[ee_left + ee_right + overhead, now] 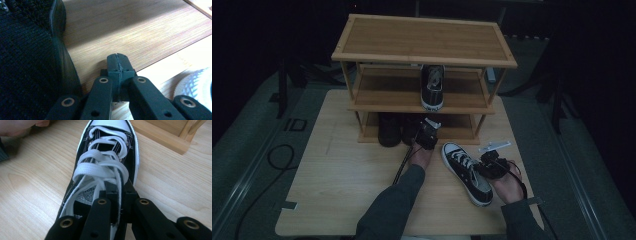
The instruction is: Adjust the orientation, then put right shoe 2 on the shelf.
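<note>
Your right gripper view shows your right gripper (120, 195) pinching the sneaker (105, 167) by its lace; the high view places that sneaker near the table's (337, 190) right edge. Your left gripper (117, 62) is pressed together, empty.

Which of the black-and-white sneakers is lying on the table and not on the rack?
The sneaker beside the right gripper, laces up, toe toward the rack. The other sneaker stands on the rack's middle shelf.
</note>
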### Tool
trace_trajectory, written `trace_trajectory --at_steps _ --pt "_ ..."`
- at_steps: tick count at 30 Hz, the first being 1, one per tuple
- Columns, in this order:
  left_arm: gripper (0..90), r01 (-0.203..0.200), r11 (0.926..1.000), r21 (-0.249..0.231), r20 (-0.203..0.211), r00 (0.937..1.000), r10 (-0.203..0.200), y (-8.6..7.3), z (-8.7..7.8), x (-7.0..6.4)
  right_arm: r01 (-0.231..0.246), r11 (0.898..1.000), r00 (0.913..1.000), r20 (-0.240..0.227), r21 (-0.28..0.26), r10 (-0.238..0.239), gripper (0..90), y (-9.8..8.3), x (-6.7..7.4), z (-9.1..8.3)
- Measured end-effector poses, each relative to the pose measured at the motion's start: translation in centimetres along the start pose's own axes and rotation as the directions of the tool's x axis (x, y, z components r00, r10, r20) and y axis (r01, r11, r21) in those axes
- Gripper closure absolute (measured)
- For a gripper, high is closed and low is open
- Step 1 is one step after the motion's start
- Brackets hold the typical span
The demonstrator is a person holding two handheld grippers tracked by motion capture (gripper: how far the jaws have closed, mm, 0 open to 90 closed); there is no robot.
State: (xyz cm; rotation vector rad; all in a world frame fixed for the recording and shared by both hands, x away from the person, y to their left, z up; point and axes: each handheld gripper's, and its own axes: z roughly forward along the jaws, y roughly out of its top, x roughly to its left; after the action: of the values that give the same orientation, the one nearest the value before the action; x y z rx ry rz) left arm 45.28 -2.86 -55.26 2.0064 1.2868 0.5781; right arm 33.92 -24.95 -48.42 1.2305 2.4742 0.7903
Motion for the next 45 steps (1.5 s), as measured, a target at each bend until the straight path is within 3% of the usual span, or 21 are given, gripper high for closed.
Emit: trace_trajectory --at_steps 17,45 --pt "90.0 -0.001 1.0000 0.000 0.003 1.0000 0.001 0.0 0.0 0.0 0.007 1.000 0.9997 -0.025 -0.019 -0.007 87.8 0.1 -1.4 -1.6" --pt "90.0 0.002 1.0000 0.001 0.002 1.0000 -0.002 0.0 0.0 0.0 0.048 0.998 0.9976 -0.048 -0.035 -0.050 87.8 1.3 -1.6 -2.9"
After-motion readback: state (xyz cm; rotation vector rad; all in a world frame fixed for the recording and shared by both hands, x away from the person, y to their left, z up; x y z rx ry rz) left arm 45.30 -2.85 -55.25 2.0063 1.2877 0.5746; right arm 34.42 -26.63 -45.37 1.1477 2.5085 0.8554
